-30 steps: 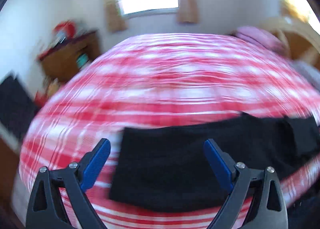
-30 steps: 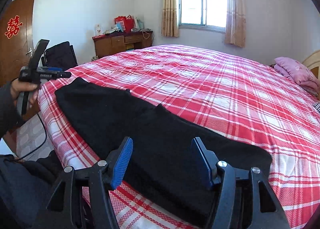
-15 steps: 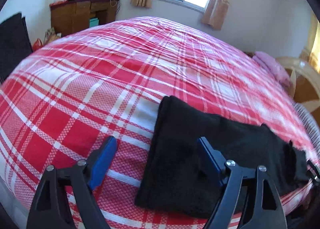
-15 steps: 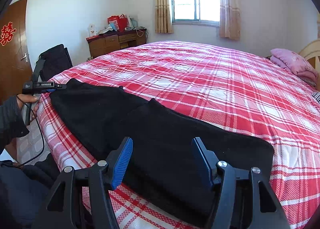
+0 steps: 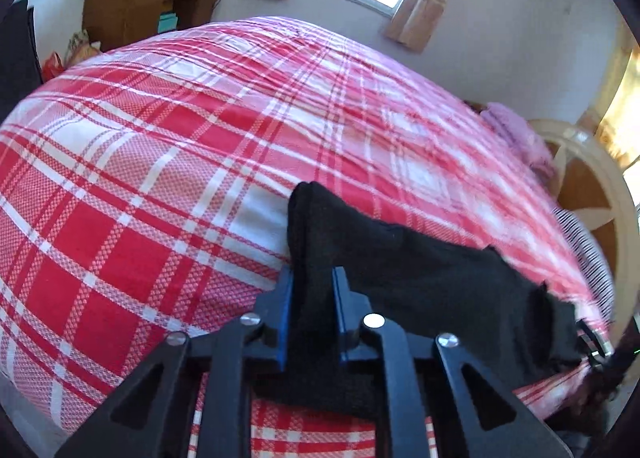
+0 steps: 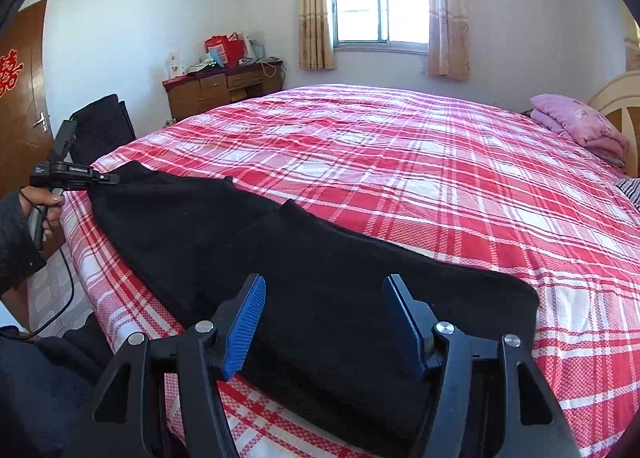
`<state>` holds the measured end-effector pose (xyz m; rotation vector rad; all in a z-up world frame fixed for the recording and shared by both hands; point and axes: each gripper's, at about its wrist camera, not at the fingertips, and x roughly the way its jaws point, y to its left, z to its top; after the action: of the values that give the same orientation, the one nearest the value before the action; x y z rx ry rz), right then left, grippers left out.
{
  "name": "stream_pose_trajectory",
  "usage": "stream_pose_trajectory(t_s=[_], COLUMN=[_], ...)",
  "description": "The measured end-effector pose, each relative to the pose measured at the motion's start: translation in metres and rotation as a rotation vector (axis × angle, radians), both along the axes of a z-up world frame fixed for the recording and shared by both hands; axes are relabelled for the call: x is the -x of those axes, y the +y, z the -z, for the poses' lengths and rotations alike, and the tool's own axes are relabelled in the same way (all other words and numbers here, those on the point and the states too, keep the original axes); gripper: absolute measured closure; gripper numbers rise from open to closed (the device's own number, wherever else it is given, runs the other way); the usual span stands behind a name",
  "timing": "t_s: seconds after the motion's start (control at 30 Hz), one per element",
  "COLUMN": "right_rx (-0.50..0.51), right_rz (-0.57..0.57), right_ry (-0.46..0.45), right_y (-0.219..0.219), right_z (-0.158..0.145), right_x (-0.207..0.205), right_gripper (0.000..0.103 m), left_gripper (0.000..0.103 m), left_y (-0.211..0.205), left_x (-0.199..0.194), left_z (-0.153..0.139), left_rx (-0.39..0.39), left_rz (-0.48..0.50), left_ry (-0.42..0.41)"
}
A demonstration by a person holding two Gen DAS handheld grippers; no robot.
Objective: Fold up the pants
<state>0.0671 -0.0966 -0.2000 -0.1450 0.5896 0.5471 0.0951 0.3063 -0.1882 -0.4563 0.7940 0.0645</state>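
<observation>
On the bed (image 6: 440, 186), my left claw (image 5: 310, 290) has now pinched the pants (image 6: 304, 266) end; my right claw (image 6: 324, 322) hovers spread, so folding can begin.

Pants (image 5: 420, 282) hem hidden between left hand-held gripper (image 5: 310, 298) pads, far bedspread (image 5: 460, 162) blurred — pillow (image 5: 516, 130) indistinct
</observation>
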Motion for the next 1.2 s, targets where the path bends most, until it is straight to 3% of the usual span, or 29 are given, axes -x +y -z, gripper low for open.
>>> stream_pose_trajectory(t_s=[0.43, 0.8, 1.2], right_rx=[-0.077, -0.156, -0.202], right_rz=[0.093, 0.246, 0.328], right_ry=[0.015, 0.213, 0.193], right_y=[-0.024, -0.068, -0.111], right_z=[-0.013, -0.014, -0.021], right_x=[-0.012, -0.034, -0.025], right_gripper=[0.04, 0.04, 0.04], left_gripper=[0.088, 0.092, 0.093], left_y=[-0.041, -0.101, -0.191], left_x=[0.004, 0.004, -0.031], left_z=[-0.064, -0.115, -0.142], left_rx=[0.059, 0.096, 0.111], left_rz=[0.127, 0.283, 0.487], left_ry=[-0.139, -0.267, -0.272])
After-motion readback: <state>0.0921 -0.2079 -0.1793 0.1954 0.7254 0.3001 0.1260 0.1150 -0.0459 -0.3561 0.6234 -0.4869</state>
